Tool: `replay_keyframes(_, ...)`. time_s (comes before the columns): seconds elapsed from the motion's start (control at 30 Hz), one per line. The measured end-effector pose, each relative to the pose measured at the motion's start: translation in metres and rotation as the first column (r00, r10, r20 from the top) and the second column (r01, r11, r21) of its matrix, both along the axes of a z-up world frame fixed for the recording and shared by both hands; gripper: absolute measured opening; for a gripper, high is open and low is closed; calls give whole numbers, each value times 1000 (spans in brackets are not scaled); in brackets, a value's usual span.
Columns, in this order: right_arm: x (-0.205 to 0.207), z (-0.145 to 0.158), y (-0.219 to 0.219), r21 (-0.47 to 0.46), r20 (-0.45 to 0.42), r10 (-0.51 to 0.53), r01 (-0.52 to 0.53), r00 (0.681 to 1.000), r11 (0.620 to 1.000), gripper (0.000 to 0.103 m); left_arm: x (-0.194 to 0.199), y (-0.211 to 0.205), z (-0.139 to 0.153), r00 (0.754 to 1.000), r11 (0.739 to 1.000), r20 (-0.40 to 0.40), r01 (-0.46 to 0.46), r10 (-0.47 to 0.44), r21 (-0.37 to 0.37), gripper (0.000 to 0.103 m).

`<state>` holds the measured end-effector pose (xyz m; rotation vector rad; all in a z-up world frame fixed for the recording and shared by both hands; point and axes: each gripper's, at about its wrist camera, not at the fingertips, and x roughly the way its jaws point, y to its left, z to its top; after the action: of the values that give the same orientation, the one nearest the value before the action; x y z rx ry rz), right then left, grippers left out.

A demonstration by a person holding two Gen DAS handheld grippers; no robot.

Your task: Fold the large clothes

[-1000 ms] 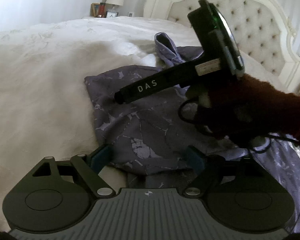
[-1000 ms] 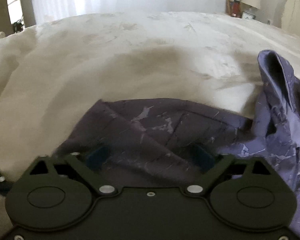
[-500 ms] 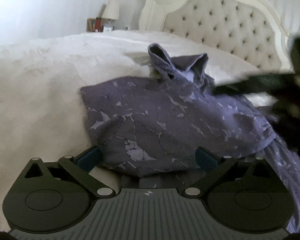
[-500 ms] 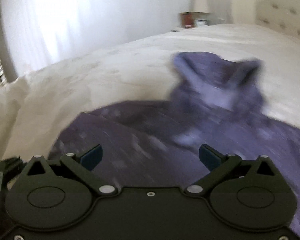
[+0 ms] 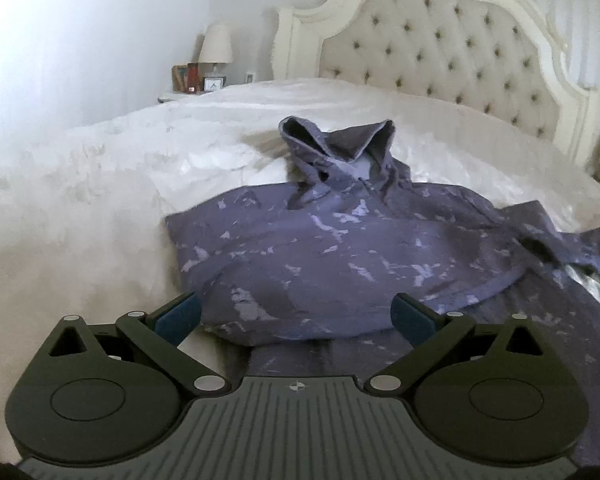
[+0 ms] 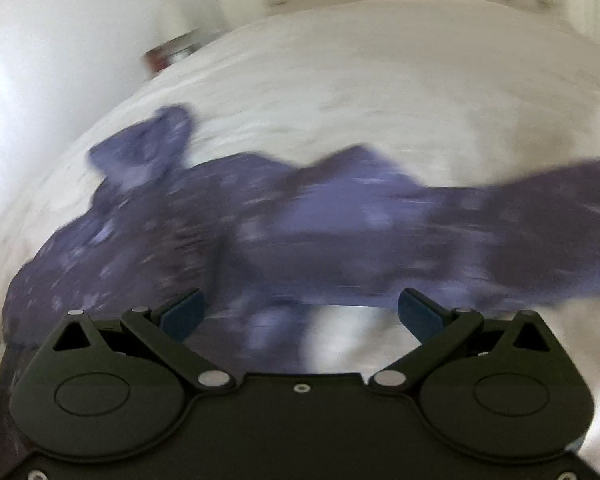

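A purple hoodie (image 5: 340, 256) with pale marbled marks lies on the white bed (image 5: 80, 208), one side folded over its body, hood (image 5: 340, 148) toward the headboard. My left gripper (image 5: 296, 316) hovers just above the folded near edge, open, with nothing between its blue pads (image 5: 178, 316). In the blurred right wrist view the hoodie (image 6: 300, 228) stretches across the bed, a sleeve (image 6: 560, 224) reaching right. My right gripper (image 6: 300, 312) is open over its lower edge and holds nothing.
A cream tufted headboard (image 5: 460, 48) stands behind the bed. A nightstand at the back left carries a lamp (image 5: 216, 46), a small clock (image 5: 215, 83) and picture frames. White bedding (image 6: 420, 80) spreads around the garment on all sides.
The right gripper and the gloved hand have left the left wrist view, sweeping off to the right. The left gripper's jaws widened and it pulled back and up a little. The right view has swung and rolled.
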<state>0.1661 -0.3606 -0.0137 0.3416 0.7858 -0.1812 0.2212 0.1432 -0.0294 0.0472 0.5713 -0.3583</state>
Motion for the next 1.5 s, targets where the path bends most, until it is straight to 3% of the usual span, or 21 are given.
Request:
replay_keyframes(0.17,-38,19,-59,-19,12,-148,148,989,989,102,-22,-22,20,999,1000,-31,25,-25,11,103)
replay_keyframes(0.33,-65,22,-109,4,-9,-289,289,957,957,102,-35,-50,25,993,997,-92,70,-71,-13,103)
replay_keyframes(0.5,-84,10,-149,78,-13,-400,400,916,913,102,-36,-79,20,983,994,-149,99,-103,-36,103)
replay_keyframes(0.7,-94,-12,-185,234,16,-479,463,877,855,102,-26,-102,4,971,995,-218,92,-95,-27,103)
replay_keyframes(0.77,-93,-16,-193,247,26,-507,486,862,839,96,-21,-107,-6,965,997,-247,82,-83,-13,103)
replay_keyframes(0.83,-92,-16,-198,234,31,-530,509,848,828,69,-15,-109,-18,958,998,-279,68,-65,2,103)
replay_keyframes(0.87,-91,-16,-200,221,26,-540,522,841,824,64,-12,-110,-25,954,998,-296,61,-54,14,103)
replay_keyframes(0.93,-89,-14,-201,209,35,-536,518,844,829,44,-10,-112,-37,947,998,-318,57,-43,36,103)
replay_keyframes(1.03,-84,-5,-200,182,61,-511,494,857,850,29,-9,-117,-50,949,993,-312,76,-43,92,103)
replay_keyframes(1.3,-47,56,-170,143,199,-358,335,912,931,19,-15,-130,-57,959,979,-281,74,-18,189,103)
replay_keyframes(1.47,-3,99,-110,105,268,-170,147,948,984,19,-10,-122,-50,950,990,-313,63,-19,130,101)
replay_keyframes(1.5,7,105,-94,100,280,-127,102,951,990,19,-9,-119,-48,949,992,-315,59,-20,114,96)
